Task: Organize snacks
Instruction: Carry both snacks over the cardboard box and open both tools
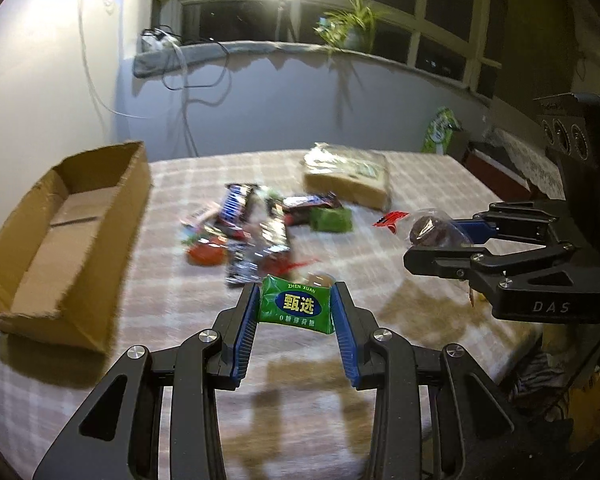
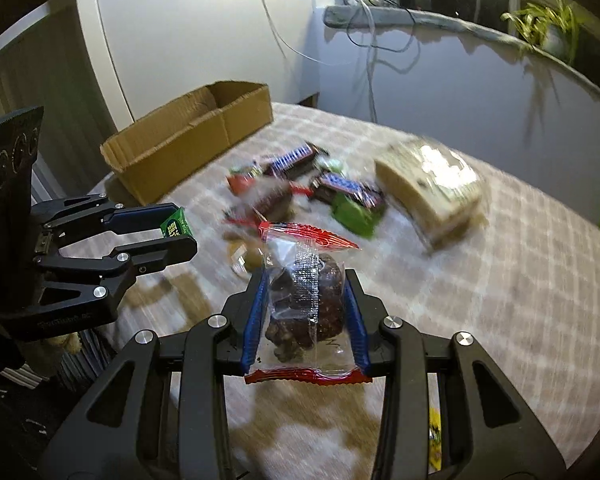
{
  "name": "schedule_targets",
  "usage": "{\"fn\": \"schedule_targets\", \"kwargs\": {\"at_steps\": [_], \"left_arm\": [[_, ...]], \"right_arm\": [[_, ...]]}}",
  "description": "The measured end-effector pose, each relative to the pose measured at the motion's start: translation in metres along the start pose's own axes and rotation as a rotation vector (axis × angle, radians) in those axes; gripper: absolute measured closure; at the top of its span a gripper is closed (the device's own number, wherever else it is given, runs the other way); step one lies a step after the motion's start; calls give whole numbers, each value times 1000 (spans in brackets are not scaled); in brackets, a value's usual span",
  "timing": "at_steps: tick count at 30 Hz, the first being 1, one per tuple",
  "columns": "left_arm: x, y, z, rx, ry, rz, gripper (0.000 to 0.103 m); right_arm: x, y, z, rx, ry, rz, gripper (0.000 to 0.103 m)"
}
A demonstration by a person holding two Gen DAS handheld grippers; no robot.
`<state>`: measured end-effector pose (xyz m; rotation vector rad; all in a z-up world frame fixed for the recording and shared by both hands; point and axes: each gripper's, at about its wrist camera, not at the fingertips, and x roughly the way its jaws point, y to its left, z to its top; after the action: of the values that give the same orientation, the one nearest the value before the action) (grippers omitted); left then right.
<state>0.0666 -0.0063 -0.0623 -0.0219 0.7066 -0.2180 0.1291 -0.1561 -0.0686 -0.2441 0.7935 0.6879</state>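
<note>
The cardboard box (image 1: 66,236) lies far left on the worktop (image 1: 412,320), long axis running away, nearest the left hand-held gripper (image 1: 296,308) clamped on a green candy packet (image 1: 298,309); the right hand-held gripper (image 2: 306,300) clamps a clear cookie packet (image 2: 306,300).

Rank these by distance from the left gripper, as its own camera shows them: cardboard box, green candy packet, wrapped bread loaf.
1. Green candy packet, between the left gripper fingers.
2. Cardboard box, at the left.
3. Wrapped bread loaf, far side, right of centre.
</note>
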Motion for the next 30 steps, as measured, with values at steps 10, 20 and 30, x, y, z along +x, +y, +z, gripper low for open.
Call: {"fn": "schedule_targets", "kwargs": {"at_steps": [10, 20, 30], "left_arm": [[-21, 62, 8, -89, -65, 81, 68], [-42, 114, 14, -163, -133, 148, 68], [-49, 156, 8, -211, -140, 201, 68]], "right_arm": [[32, 41, 59, -91, -33, 53, 65], [68, 92, 116, -201, -61, 93, 65], [113, 137, 151, -267, -40, 126, 65]]}}
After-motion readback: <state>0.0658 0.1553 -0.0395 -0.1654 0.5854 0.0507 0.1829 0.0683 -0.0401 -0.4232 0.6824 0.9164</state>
